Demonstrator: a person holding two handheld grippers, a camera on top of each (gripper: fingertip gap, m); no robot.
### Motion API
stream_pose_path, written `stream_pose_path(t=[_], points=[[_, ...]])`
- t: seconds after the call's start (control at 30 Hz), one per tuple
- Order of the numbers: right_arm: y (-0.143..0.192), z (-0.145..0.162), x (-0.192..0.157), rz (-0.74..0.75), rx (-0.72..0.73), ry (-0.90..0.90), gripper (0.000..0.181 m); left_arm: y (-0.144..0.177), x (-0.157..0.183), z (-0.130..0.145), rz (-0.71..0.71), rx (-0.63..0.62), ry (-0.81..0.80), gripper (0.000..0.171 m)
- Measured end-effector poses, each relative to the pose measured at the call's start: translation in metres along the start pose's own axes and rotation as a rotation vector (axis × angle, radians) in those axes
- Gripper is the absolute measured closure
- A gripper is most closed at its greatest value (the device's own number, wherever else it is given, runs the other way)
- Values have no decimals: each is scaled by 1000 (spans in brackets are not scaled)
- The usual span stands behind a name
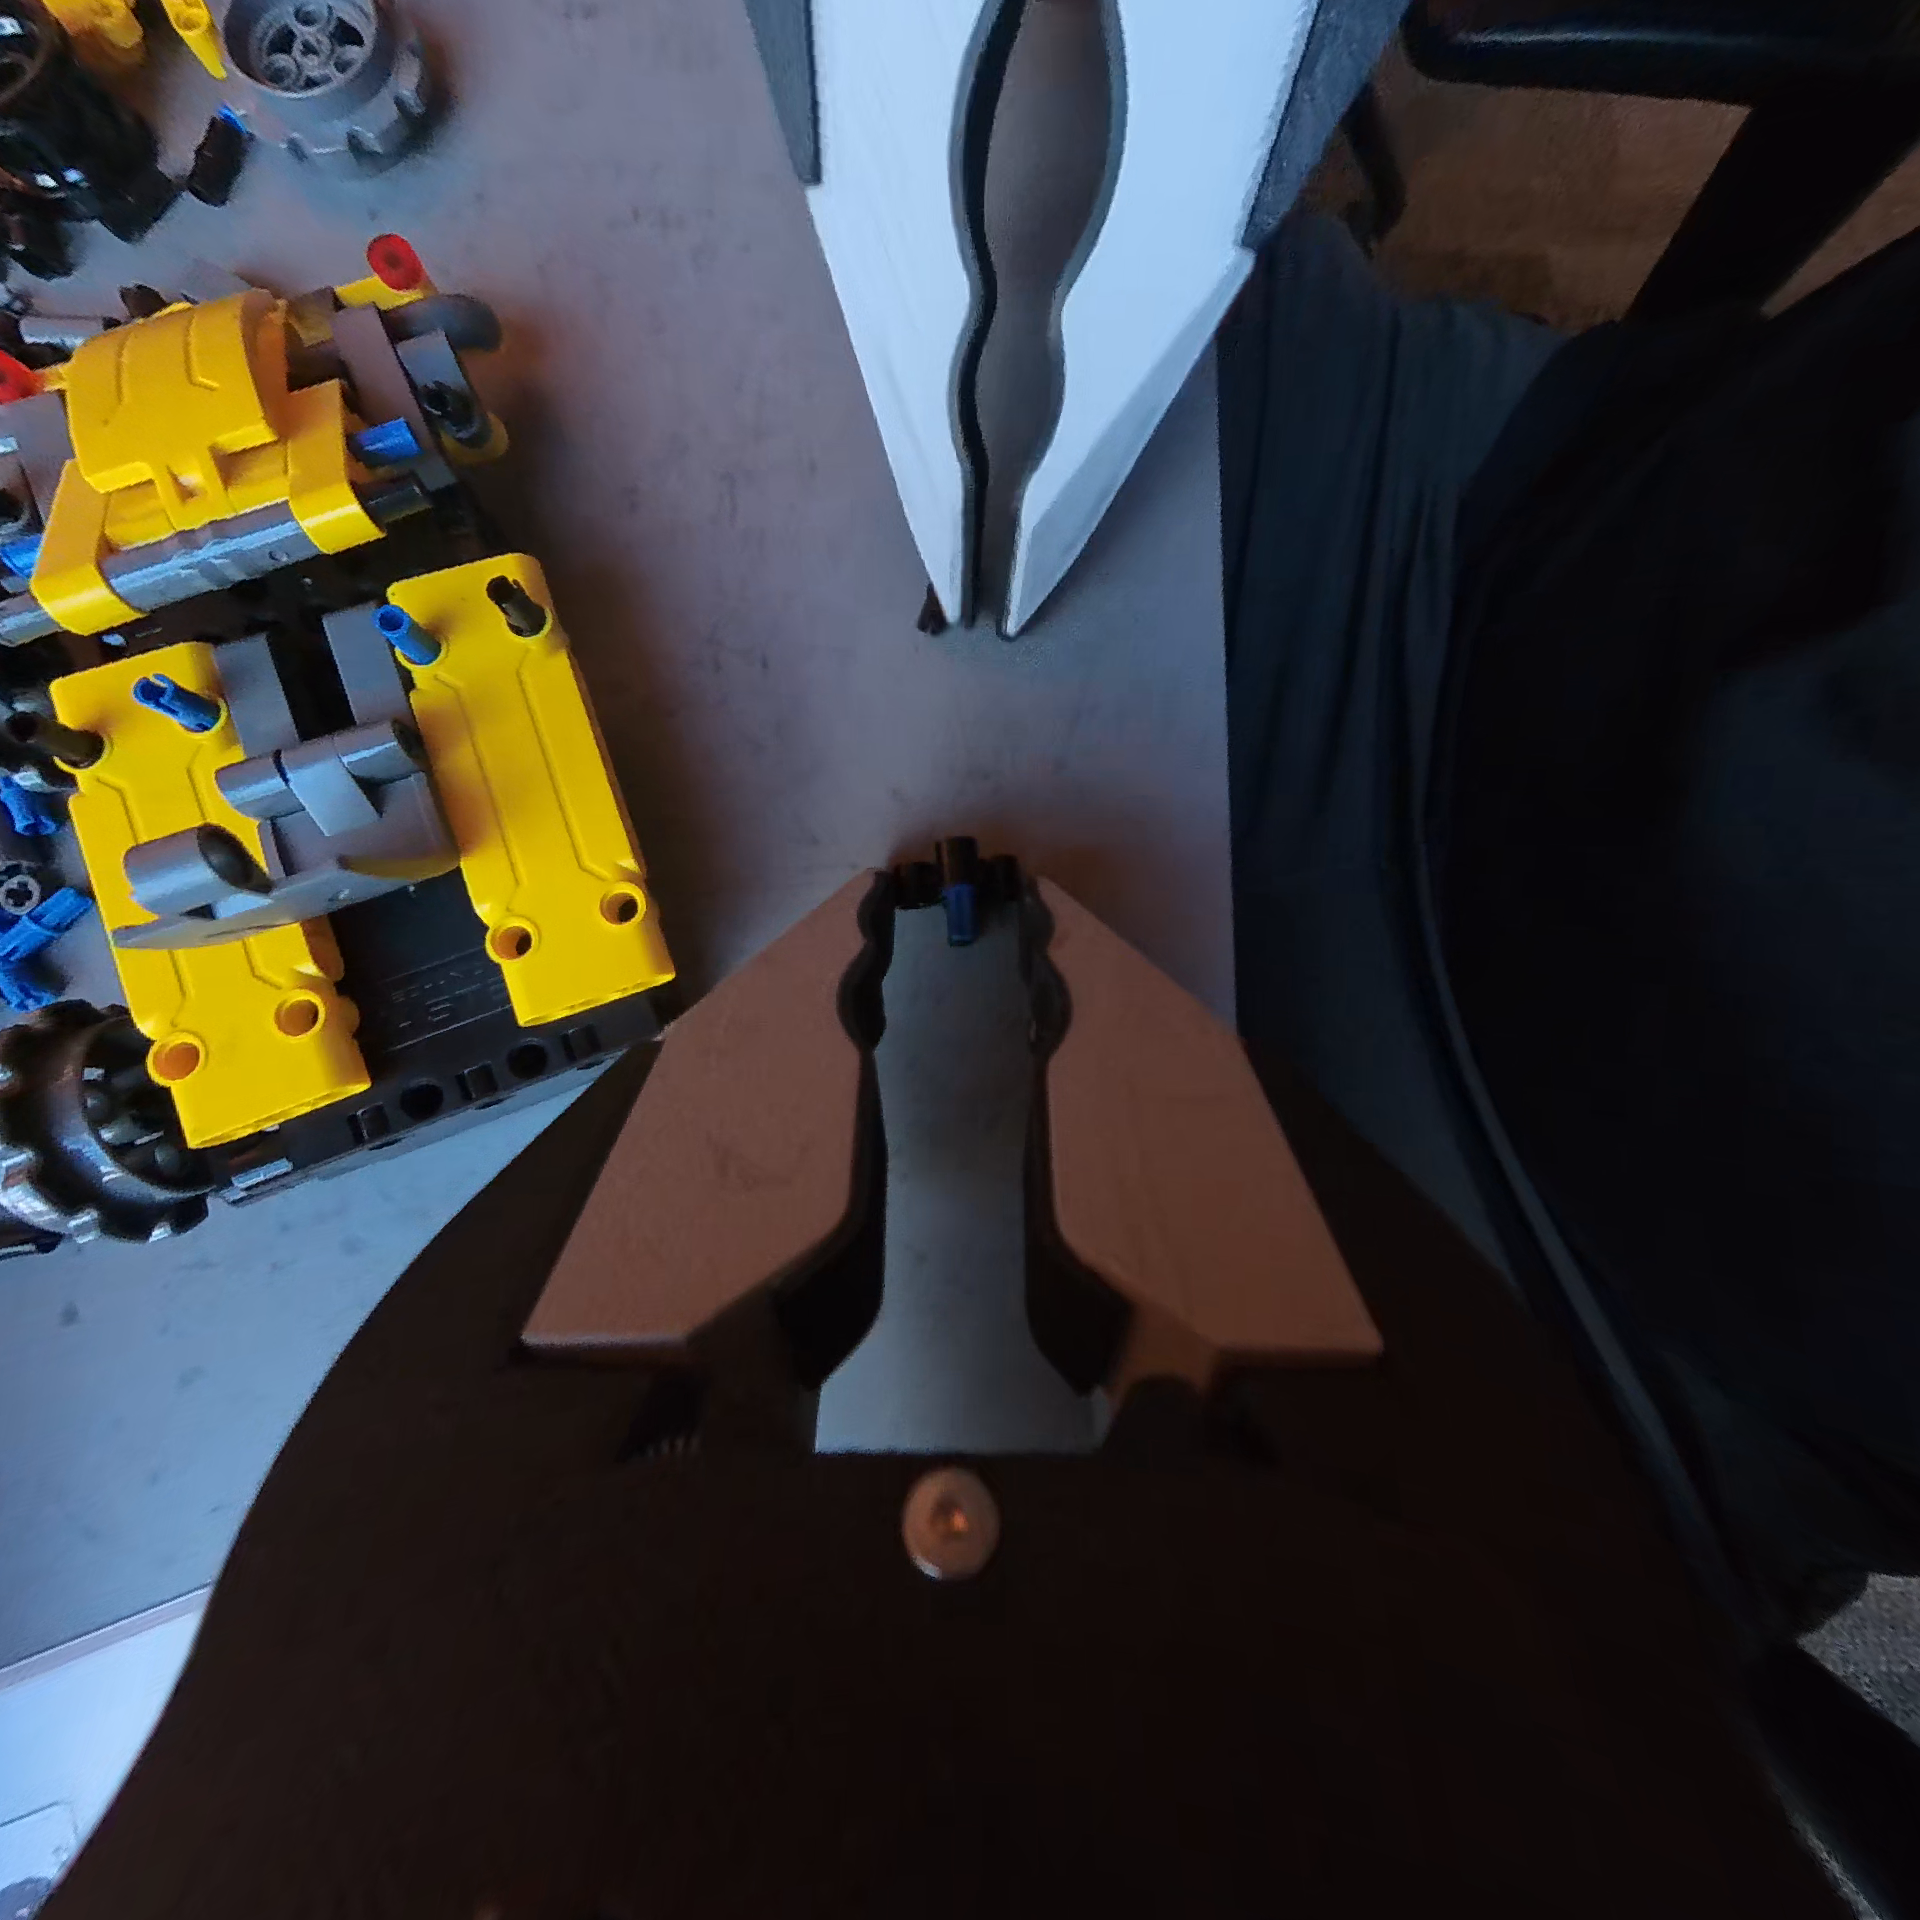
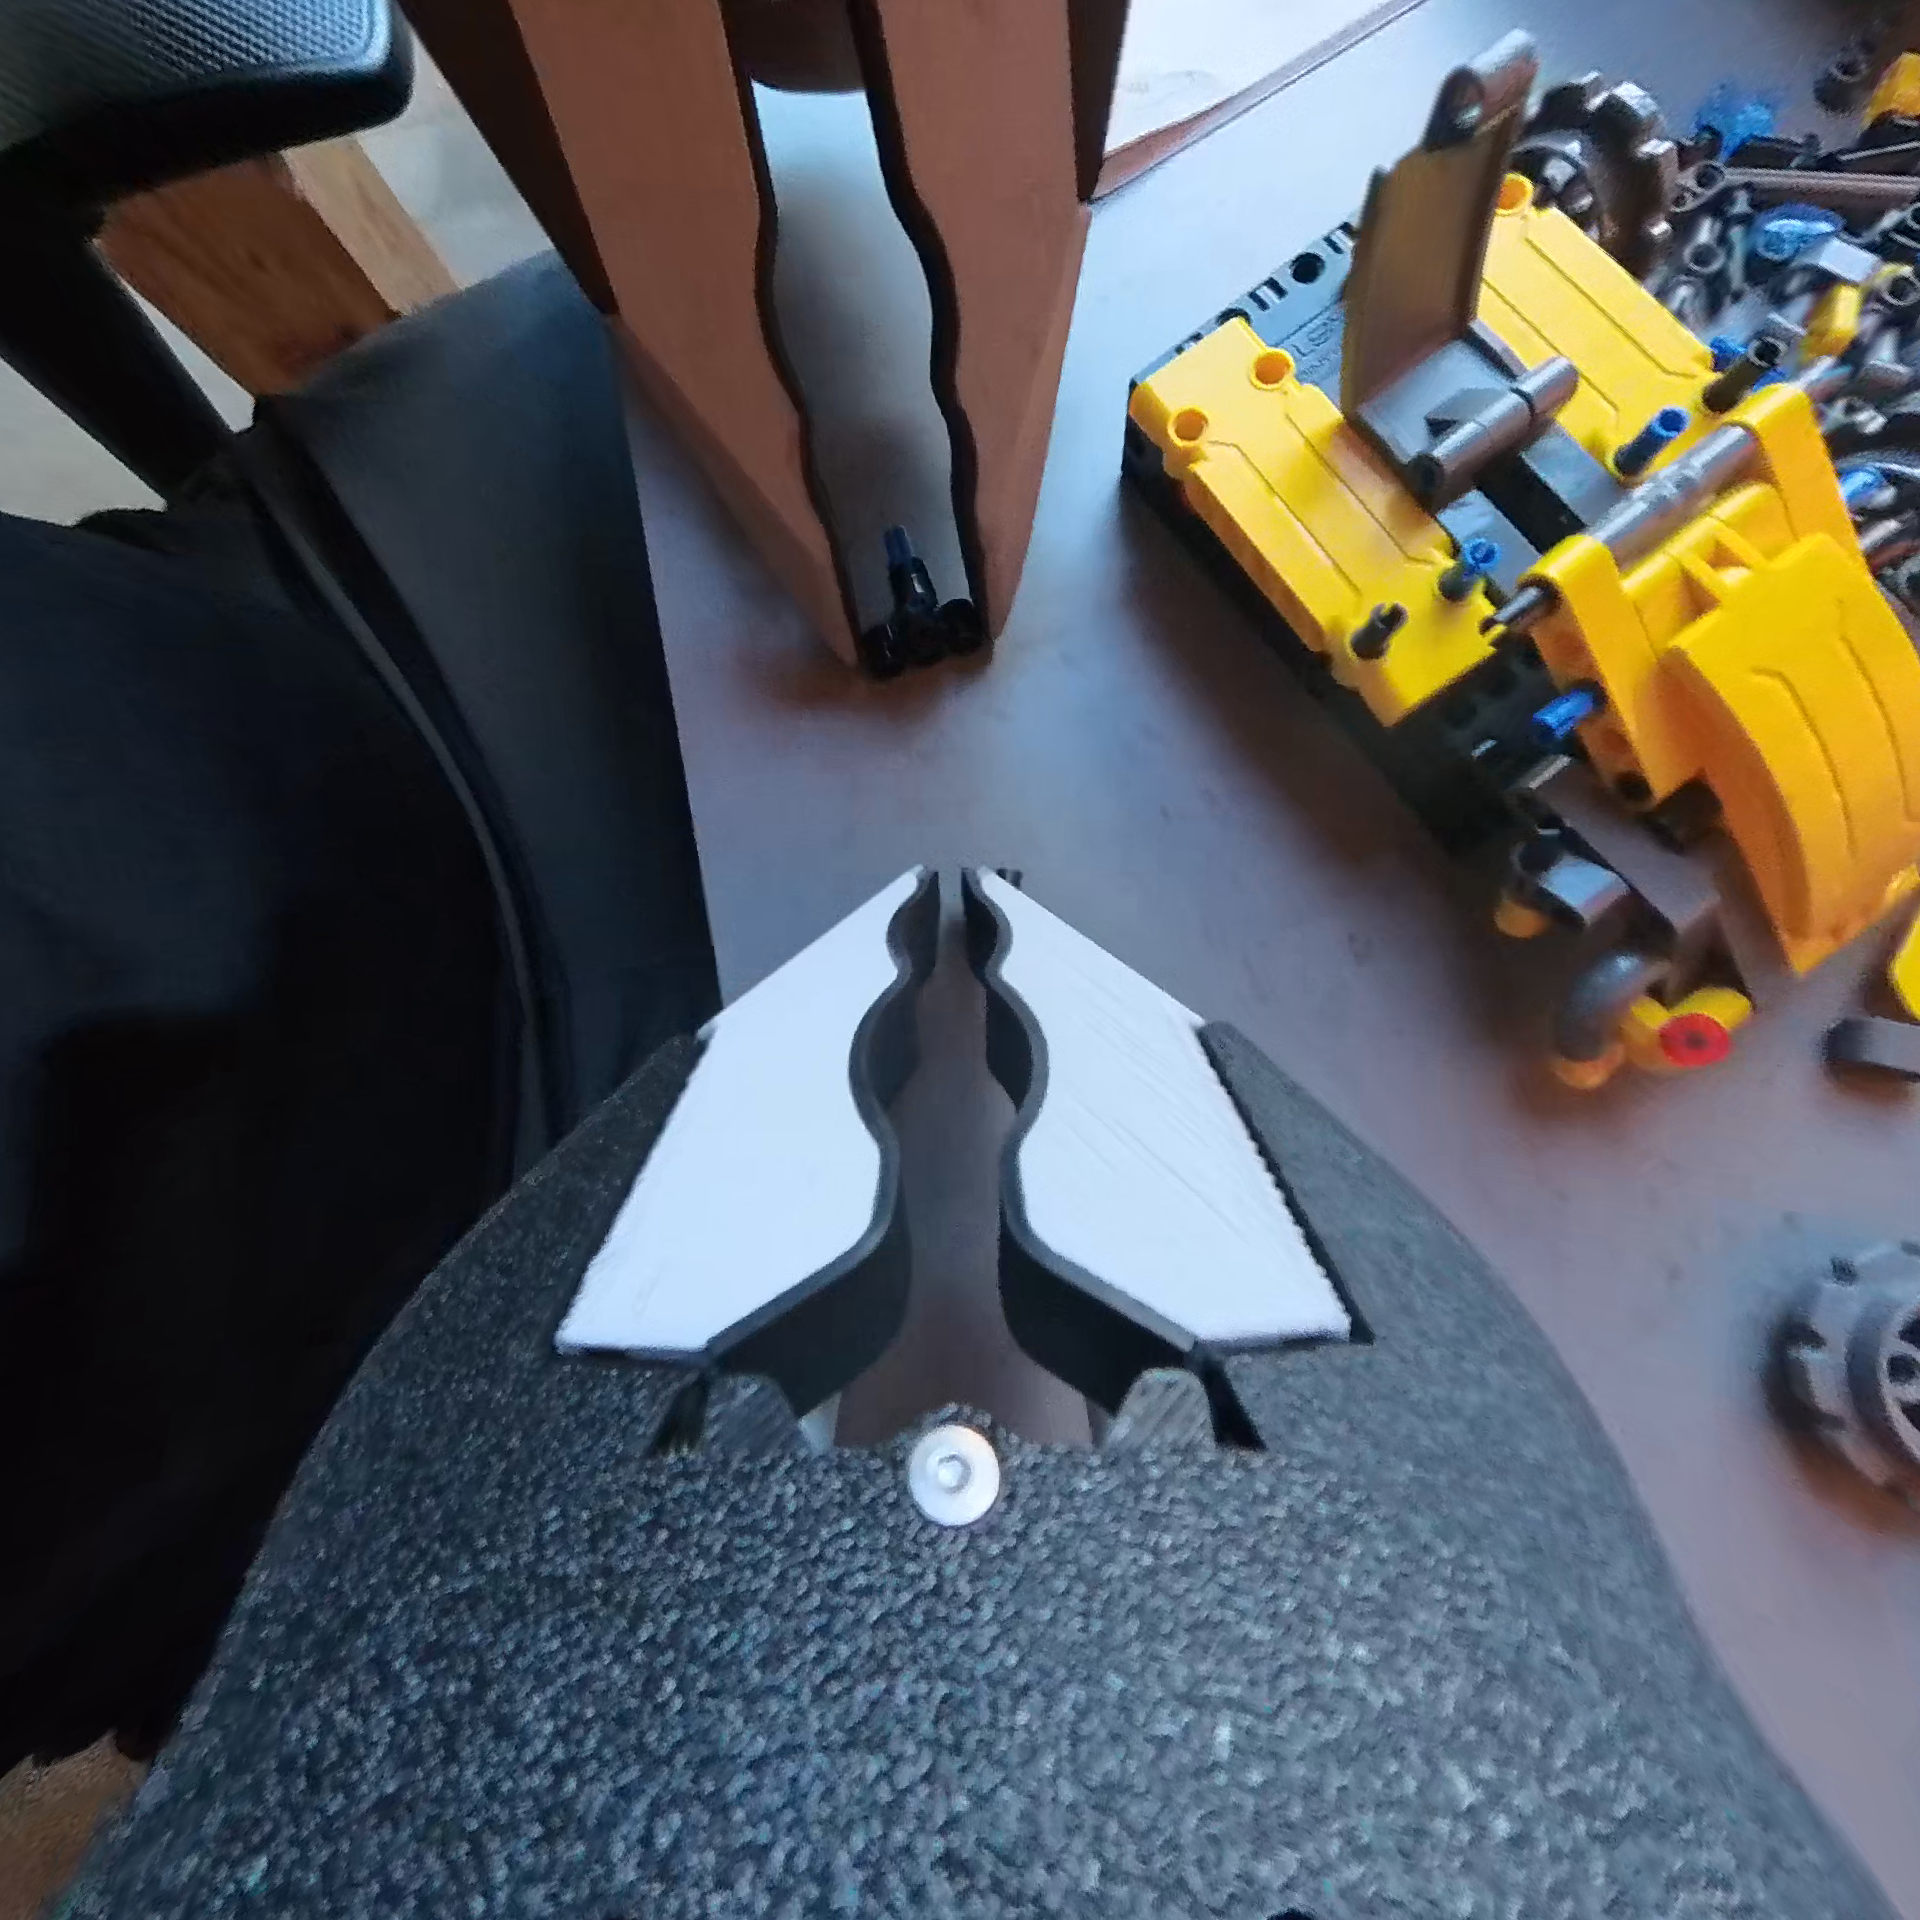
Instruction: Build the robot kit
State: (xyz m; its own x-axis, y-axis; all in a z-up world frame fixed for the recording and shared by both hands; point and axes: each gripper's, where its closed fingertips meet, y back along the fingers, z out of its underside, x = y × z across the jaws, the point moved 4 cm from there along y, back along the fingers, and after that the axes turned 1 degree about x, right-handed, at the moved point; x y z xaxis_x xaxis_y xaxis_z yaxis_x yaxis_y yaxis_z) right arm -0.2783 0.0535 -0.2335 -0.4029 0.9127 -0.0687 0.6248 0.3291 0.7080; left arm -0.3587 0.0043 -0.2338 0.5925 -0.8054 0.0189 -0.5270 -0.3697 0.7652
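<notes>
My left gripper [image 1: 956,883], with brown fingers, is shut on a small black connector piece with a blue pin [image 1: 958,896], just above the grey table [image 1: 748,582]. It also shows in the right wrist view [image 2: 920,634], pointing down with the piece [image 2: 909,613] at its tips. My right gripper [image 2: 951,883], with white fingers, is shut to a narrow slit; a tiny dark bit shows at its tip, too small to identify. In the left wrist view it [image 1: 977,623] faces the left gripper, a short gap apart. A yellow and black brick-built model [image 1: 343,790] lies beside both.
The model [image 2: 1455,540] has a raised grey flap and blue pins. Loose parts lie behind it, with a grey wheel hub [image 1: 312,62] [image 2: 1860,1371] and a black tyre [image 1: 83,1122]. A person in dark clothing [image 1: 1558,831] [image 2: 260,935] sits at the table edge.
</notes>
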Motion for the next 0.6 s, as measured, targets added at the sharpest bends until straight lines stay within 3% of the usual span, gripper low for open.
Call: stream_pose_path(t=[0.03, 0.2, 0.37, 0.6], points=[[2, -1, -1, -15, 11, -6, 177, 0, 0, 0, -1, 4, 0, 151], [12, -1, -4, -39, 54, -19, 177, -4, 2, -4, -10, 21, 5, 151], [22, 9, 21, 29, 46, -85, 169, -8, 2, -8, -21, 35, 11, 151], [13, 6, 13, -13, 29, -79, 167, -11, 1, -10, -24, 57, 18, 151]])
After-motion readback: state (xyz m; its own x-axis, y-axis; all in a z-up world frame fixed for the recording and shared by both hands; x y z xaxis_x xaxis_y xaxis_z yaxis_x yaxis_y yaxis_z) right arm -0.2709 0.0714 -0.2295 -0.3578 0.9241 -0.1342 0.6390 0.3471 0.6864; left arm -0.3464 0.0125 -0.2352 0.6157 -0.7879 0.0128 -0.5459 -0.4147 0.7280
